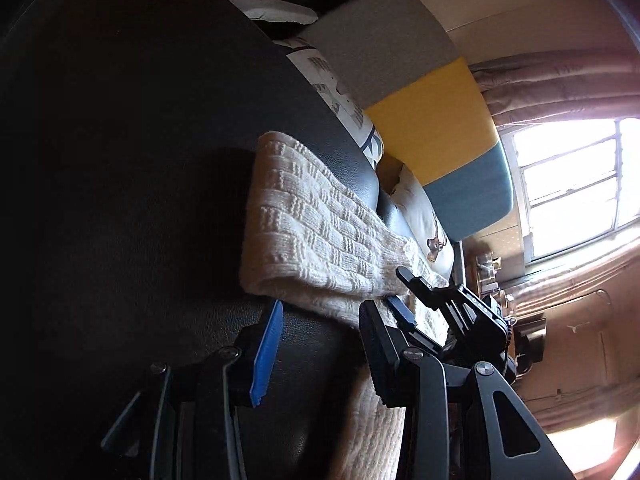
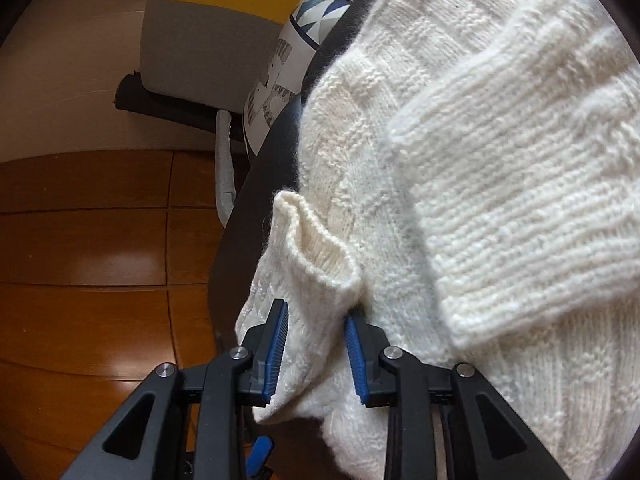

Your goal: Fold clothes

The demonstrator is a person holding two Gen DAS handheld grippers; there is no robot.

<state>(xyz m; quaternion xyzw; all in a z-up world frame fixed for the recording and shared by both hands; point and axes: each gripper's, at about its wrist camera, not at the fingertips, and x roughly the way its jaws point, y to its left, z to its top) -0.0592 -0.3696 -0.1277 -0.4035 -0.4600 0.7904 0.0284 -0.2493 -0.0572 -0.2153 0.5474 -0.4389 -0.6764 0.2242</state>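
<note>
A cream knit sweater [image 1: 316, 232] lies over a black leather seat [image 1: 140, 200], one long folded part stretching across it. My left gripper [image 1: 320, 320] hovers at the near edge of that fold, open, its blue pads [image 1: 266, 356] well apart and pressing nothing. To its right, the right gripper [image 1: 404, 292] reaches into the knit. In the right wrist view the sweater [image 2: 500, 160] fills the right half, and my right gripper [image 2: 316, 344] is shut on a bunched ribbed edge [image 2: 316, 276] of it, at the seat's rim.
Behind the seat stands a backrest [image 1: 424, 120] in grey, yellow and blue blocks, with patterned pillows [image 1: 340, 92] against it. A bright window [image 1: 576, 184] and curtains are at the right. A wooden floor [image 2: 88, 264] lies left of the seat edge.
</note>
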